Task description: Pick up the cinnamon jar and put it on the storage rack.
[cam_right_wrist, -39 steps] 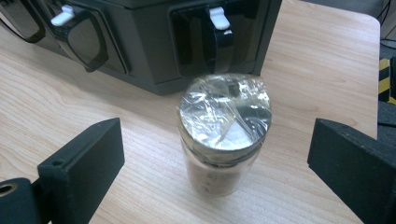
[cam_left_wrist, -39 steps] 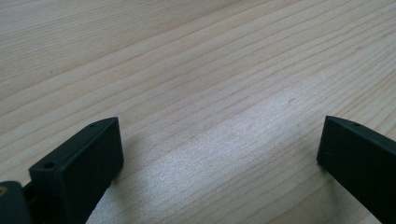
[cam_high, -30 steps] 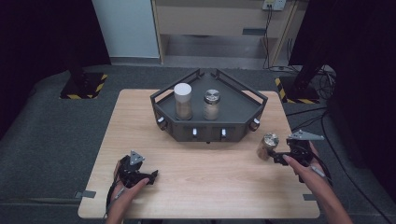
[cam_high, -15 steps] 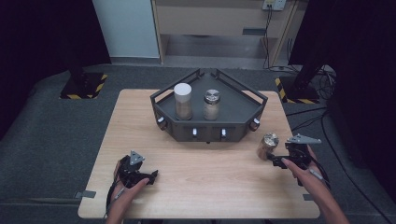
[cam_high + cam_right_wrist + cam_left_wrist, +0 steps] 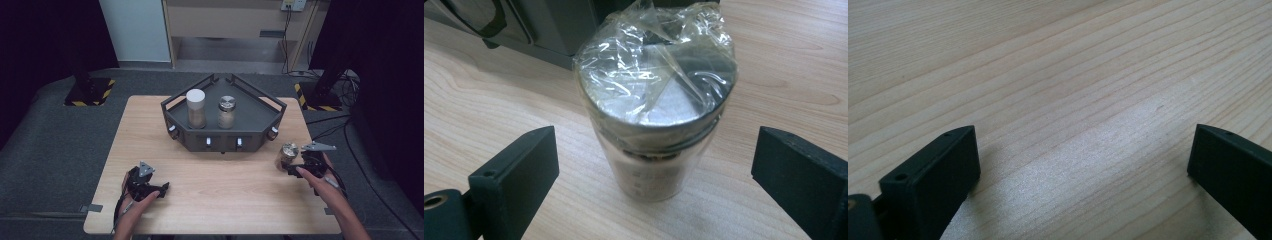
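— What do the person's tools look like?
— Two black two-jaw grippers, left gripper [image 5: 159,190] and right gripper [image 5: 289,167], each topped with a grey three-cornered plate.
— The jaws?
— Blocky, ribbed pads, screw holes.
— Sleeves?
— Bare forearms.

Near half of counter [image 5: 215,200]: bare wood between the left tongs [image 5: 162,190] and the right tongs [image 5: 286,165].
Back centre: dark tray [image 5: 225,137] with raised walls blocks the way.
Inside tray: white-capped jar [image 5: 196,107] and metal-capped jar [image 5: 227,111] stand side by side, a narrow gap between them.
Right front: wrapped jar [image 5: 654,125] stands just beside the tray's corner, between the right tongs' parted jaws, with gaps on both sides.
Left edge: open wood beside the tray.
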`<state>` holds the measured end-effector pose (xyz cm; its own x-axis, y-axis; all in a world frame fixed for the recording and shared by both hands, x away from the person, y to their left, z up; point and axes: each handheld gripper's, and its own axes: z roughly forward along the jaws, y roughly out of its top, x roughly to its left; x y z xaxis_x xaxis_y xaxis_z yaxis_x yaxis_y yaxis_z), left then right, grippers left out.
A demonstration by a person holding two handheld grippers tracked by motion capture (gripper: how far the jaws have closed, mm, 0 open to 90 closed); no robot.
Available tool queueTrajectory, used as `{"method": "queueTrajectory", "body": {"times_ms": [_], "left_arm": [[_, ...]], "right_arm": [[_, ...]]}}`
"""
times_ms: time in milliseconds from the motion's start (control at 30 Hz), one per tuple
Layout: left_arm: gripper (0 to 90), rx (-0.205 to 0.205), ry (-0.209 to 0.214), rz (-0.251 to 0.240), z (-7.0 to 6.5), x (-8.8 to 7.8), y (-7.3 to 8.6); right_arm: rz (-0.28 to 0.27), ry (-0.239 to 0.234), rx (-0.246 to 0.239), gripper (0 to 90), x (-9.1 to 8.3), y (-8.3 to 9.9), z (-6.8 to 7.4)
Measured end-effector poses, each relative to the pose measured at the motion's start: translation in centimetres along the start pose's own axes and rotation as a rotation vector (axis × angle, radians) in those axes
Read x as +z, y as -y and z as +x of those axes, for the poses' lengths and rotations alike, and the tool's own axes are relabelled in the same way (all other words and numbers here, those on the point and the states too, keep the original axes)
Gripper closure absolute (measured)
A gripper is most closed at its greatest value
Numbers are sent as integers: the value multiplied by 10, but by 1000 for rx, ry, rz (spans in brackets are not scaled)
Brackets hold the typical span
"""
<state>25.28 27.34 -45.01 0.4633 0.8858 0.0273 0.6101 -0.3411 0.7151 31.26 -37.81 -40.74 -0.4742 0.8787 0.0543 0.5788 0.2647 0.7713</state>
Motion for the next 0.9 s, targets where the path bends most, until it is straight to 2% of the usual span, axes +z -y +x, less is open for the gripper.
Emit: {"method": "queueTrajectory", "body": {"times_ms": [567, 900], "left_arm": [[0, 0, 0, 0, 0, 0, 0], [0, 0, 0, 0, 0, 0, 0]], "right_arm": [[22, 0, -8, 78, 17, -10, 1], [18, 4, -7, 138, 24, -11, 2]]}}
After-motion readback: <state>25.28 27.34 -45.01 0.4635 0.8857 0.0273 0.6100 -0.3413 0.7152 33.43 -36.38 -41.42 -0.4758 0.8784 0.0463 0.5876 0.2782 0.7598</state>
